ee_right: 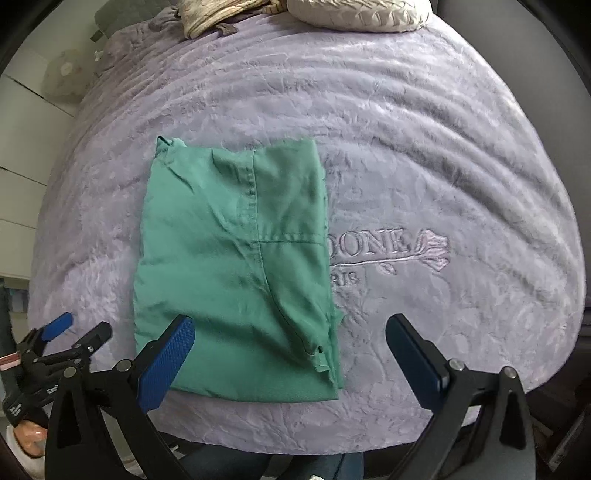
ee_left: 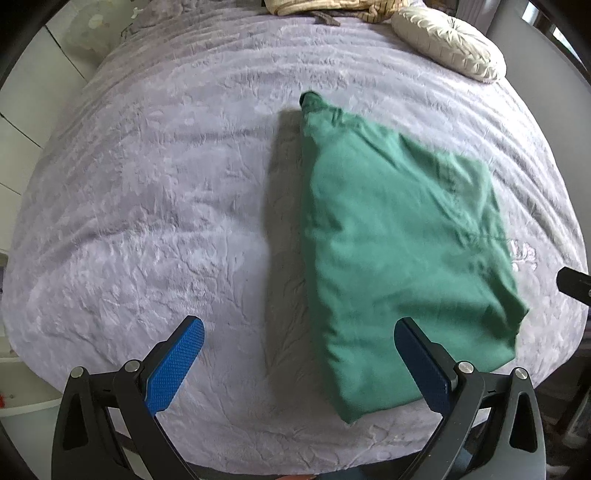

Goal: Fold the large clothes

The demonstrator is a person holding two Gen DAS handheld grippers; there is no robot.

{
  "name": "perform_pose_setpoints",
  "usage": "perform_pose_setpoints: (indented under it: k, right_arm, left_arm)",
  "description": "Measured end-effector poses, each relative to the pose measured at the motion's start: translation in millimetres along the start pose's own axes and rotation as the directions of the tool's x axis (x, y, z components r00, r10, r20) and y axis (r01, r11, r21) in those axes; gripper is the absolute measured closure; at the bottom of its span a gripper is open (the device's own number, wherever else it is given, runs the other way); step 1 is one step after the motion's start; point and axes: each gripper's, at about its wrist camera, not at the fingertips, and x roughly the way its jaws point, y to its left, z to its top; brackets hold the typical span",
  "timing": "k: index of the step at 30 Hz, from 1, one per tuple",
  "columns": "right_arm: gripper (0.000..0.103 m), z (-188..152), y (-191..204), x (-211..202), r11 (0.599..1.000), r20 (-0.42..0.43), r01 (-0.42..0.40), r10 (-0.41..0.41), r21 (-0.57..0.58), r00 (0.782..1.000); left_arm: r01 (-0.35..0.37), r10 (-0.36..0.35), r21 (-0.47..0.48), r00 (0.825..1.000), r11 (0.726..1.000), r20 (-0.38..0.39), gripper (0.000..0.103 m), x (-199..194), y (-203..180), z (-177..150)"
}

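Note:
A green garment (ee_right: 236, 269) lies folded into a rough rectangle on the lilac bedspread (ee_right: 424, 155). In the left wrist view the green garment (ee_left: 399, 236) sits to the right of centre, with one corner bunched at its far end. My left gripper (ee_left: 299, 328) hangs above the bed near the garment's left edge, jaws wide apart and empty. My right gripper (ee_right: 290, 326) hovers over the garment's near right corner, open, with nothing held between the blue pads (ee_right: 166, 365). The left gripper (ee_right: 75, 330) also shows at the lower left of the right wrist view.
A cream round cushion (ee_left: 448, 42) and a pile of striped fabric (ee_left: 325, 7) lie at the far end of the bed. Embroidered lettering with a flower (ee_right: 399, 251) marks the bedspread beside the garment. White drawers (ee_right: 18, 206) stand to the left. The bed's near edge is close below the grippers.

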Motion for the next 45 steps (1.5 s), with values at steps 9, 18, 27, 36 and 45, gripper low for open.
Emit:
perform_pose_setpoints:
  k: [9, 18, 27, 36, 45]
  right_arm:
    - [0.0, 6, 15, -24, 0.998, 0.062, 0.056, -0.053, -0.039, 0.997]
    - [0.0, 6, 20, -29, 0.994, 0.084, 0.092, -0.087, -0.063, 0.993]
    - [0.0, 6, 23, -29, 0.994, 0.083, 0.095, -0.089, -0.062, 0.993]
    - [0.0, 6, 25, -28, 0.994, 0.082, 0.096, -0.091, -0.059, 0.992]
    - [0.0, 7, 25, -28, 0.994, 0.081, 0.096, -0.091, -0.059, 0.993]
  left_arm:
    - [-0.025, 0.023, 0.017, 0.996, 1.0, 0.085, 0.0, -33, -12, 14]
    - [-0.042, 0.039, 0.031, 0.995, 0.999, 0.091, 0.0, -38, -23, 16]
    - [-0.048, 0.045, 0.032, 0.995, 0.998, 0.093, 0.0, -37, -26, 16]
    - [-0.047, 0.044, 0.03, 0.995, 0.998, 0.09, 0.0, -36, -24, 17]
    - [-0.046, 0.043, 0.03, 0.995, 0.998, 0.088, 0.0, -34, -23, 18]
